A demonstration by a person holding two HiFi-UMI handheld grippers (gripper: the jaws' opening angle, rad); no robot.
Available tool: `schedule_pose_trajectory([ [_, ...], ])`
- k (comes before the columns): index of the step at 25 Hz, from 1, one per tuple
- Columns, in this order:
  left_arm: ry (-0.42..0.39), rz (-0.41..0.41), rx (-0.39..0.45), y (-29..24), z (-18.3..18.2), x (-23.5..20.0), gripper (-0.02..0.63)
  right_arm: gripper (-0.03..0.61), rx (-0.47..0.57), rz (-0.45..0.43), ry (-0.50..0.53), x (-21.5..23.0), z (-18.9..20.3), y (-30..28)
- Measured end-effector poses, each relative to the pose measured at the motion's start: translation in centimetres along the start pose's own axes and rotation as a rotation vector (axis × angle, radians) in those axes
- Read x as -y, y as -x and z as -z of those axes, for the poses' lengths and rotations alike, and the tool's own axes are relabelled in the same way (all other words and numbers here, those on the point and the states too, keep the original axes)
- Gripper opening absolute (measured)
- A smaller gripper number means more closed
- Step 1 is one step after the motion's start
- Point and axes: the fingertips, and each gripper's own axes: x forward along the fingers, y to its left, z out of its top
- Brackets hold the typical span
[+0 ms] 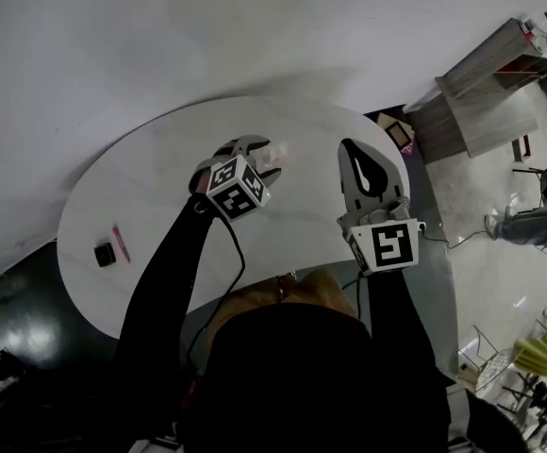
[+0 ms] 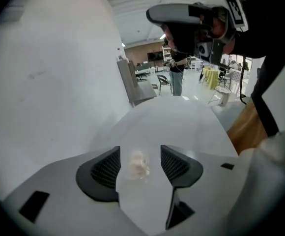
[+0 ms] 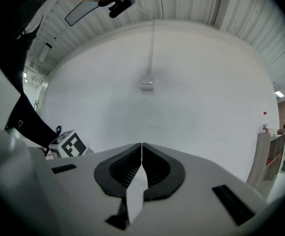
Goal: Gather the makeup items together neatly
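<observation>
Head camera: I look steeply down on the white oval counter [image 1: 151, 196]. Left claw [image 2: 140, 157] camera: close, tilted down onto that same counter. Right claw [image 3: 141, 146] camera: level, facing the plain white wall [image 3: 191, 92].

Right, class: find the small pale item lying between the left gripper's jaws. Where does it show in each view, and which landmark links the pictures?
Head view: small pale item on the white table, upper centre, at the left gripper tip.
Left gripper view: lower centre, between the open jaws, touching neither.
Right gripper view: not in it.
Shared landmark: the left gripper's marker cube, also at the right gripper view's left.
</observation>
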Motion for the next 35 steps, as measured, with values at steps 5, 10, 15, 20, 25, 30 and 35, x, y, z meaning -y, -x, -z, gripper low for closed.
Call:
schedule_pose_trajectory([
  [5,-0.056,0.131,-0.144,-4.0,2.7,0.0,0.268,0.028,-0.031,0.019,-0.005,0.6,0.8,0.6],
  [10,-0.115,0.213,-0.253,-7.5,4.2,-0.1,0.268,0.028,-0.04,0.038,0.003,0.9,1.2,1.6],
  [15,-0.159,0.234,-0.302,-8.9,4.4,-0.4,0.149,0.028,-0.045,0.065,0.014,1.7,1.1,2.4],
  [20,-0.145,0.212,-0.308,-8.4,4.3,-0.7,0.132,0.028,-0.038,0.088,0.006,2.3,0.9,2.6],
  [25,0.062,0.068,-0.164,-5.1,2.0,-1.6,0.13,0.028,-0.022,0.053,0.005,1.1,0.4,1.6],
  [30,0.319,-0.132,0.026,1.8,0.7,-2.5,0.13,0.028,0.022,-0.054,0.002,-2.1,-0.8,-1.2],
  [35,0.452,-0.333,0.139,9.7,2.3,-3.6,0.13,0.028,0.066,-0.183,-0.003,-6.8,-2.2,-3.9],
])
